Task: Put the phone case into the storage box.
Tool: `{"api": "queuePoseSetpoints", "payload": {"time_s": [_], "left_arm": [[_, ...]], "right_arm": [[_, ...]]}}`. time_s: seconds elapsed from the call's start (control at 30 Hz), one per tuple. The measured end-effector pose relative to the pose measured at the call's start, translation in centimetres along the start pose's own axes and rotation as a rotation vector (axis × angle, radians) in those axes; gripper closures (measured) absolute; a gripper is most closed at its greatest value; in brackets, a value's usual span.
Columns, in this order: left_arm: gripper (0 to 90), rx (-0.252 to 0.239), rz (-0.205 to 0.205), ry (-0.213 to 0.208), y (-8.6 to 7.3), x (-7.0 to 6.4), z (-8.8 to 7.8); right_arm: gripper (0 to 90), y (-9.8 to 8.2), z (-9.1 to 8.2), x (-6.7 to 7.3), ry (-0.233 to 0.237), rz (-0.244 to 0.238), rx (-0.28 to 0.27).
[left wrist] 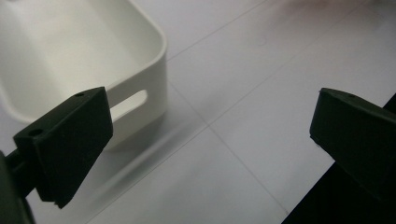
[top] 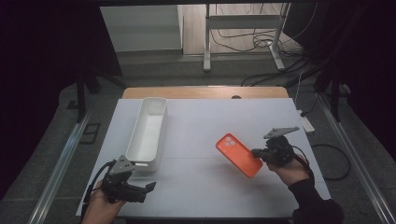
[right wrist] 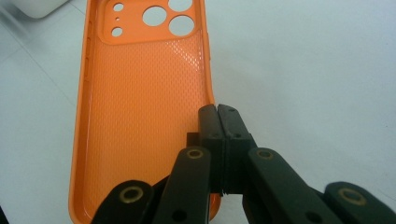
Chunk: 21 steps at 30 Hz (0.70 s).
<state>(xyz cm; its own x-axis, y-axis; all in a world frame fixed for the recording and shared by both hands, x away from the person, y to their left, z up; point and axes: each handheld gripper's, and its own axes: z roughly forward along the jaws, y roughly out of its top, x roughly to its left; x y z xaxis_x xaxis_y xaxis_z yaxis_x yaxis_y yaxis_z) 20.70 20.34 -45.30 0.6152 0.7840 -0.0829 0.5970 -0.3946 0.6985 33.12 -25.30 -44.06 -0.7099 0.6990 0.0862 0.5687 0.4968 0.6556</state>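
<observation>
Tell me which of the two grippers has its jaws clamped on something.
The right gripper: its jaws are shut on the side wall of the orange phone case. The left gripper stands wide open beside the white bin, holding nothing.

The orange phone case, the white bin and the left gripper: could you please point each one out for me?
orange phone case (right wrist: pixel 140 121), right gripper view, its textured inner face.
white bin (top: pixel 148 128), high view, its inside floor.
left gripper (left wrist: pixel 210 140), left gripper view, midway between its open jaws.

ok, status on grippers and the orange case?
Right gripper shut on orange phone case edge. Left gripper open, beside white bin. Nothing between case and bin.
</observation>
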Motion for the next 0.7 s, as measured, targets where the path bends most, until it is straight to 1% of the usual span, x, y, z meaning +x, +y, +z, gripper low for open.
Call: {"api": "queuePoseSetpoints", "payload": {"time_s": [0.17, 0.3, 0.4, 0.47, 0.7], "left_arm": [[0.2, 0.0, -0.002, -0.041, 0.7, -0.3, 0.8], [0.6, 0.014, 0.015, -0.081, 1.3, -0.5, 1.5], [0.7, 0.022, 0.024, -0.088, 1.8, -0.6, 2.0], [0.8, 0.021, 0.023, -0.101, 2.1, -0.6, 2.3], [1.1, 0.018, 0.013, -0.173, 3.5, -0.9, 3.3]], "right_arm": [[88.9, 0.0, -0.3, 0.2, 0.0, -0.001, -0.009], [88.9, 0.0, -0.4, 0.3, 0.0, -0.011, -0.016], [88.9, 0.0, -0.5, 0.4, 0.001, -0.008, -0.016], [88.9, 0.0, -0.5, 0.5, 0.002, -0.01, -0.019], [88.9, 0.1, -0.7, 0.7, 0.002, -0.015, -0.026]]}}
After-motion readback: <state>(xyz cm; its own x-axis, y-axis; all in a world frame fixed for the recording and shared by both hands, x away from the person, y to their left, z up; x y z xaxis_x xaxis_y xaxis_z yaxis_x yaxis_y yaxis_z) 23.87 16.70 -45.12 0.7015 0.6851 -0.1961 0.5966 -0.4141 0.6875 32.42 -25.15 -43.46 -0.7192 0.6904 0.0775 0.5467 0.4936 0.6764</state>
